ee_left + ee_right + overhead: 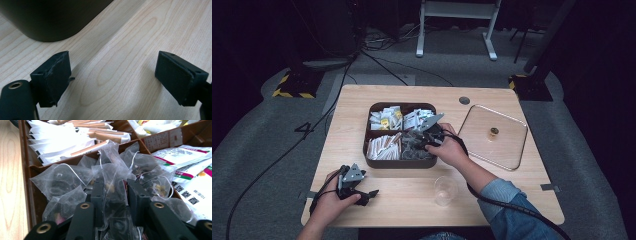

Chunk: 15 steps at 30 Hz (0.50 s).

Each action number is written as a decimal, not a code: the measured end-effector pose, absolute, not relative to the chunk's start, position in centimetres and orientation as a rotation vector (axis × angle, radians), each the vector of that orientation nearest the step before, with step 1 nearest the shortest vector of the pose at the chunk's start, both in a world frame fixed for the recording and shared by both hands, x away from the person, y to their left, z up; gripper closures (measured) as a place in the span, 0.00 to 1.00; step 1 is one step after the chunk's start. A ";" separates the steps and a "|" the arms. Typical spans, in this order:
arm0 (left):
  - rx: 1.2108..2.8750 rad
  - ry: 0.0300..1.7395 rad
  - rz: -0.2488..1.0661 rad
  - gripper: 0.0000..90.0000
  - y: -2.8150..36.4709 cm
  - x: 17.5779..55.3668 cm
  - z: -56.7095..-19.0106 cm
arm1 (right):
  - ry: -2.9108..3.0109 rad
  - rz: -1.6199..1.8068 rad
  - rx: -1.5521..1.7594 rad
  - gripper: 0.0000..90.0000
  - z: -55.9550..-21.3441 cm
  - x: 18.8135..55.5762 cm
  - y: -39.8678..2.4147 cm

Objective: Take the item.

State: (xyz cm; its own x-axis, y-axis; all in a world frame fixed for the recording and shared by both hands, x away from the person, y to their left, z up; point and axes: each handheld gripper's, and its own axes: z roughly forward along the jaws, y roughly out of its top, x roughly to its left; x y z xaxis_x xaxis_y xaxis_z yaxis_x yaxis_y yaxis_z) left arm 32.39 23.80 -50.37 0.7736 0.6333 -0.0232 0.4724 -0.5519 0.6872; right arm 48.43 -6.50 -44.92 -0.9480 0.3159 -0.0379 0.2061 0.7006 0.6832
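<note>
At lower left of the high view our left claw (362, 192) rests released on the desk (412, 200), just below the box (368, 150). At centre, our right claw (113, 192) is clenched on a tea bag (111, 176) in the box's lower right compartment.

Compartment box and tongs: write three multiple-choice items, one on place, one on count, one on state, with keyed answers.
1. Where does the clear cup stand?
A. inside the box
B. on the table nearer the person than the box
C. on the clear lid

2. How many compartments has the brown box?
A. two
B. four
C. six

3. How are the left tongs?
A. open, holding nothing
B. shut on a sachet
C. shut on the cup

Answers: B, the cup stands on bare wood by the right forearm; B, dividers cross once; A, its pads stand wide apart over the table.
</note>
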 end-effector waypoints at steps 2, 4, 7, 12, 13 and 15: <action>2.260 0.819 0.296 0.16 23.8 32.4 -50.4 | 2.749 1.098 0.426 0.83 -44.8 48.4 -6.7; 2.260 0.819 0.296 0.16 23.8 32.4 -50.4 | 2.745 1.119 0.431 0.86 -44.6 48.4 -6.9; 2.260 0.819 0.296 0.15 23.8 32.4 -50.4 | 2.741 1.142 0.435 0.87 -44.4 48.4 -7.0; 2.260 0.819 0.295 0.16 23.8 32.4 -50.4 | 2.736 1.179 0.446 0.87 -44.2 48.3 -7.2; 2.259 0.819 0.295 0.16 23.8 32.4 -50.4 | 2.735 1.185 0.449 0.87 -44.2 48.3 -7.3; 2.260 0.819 0.295 0.15 23.8 32.4 -50.4 | 2.730 1.193 0.449 0.88 -44.1 48.4 -7.4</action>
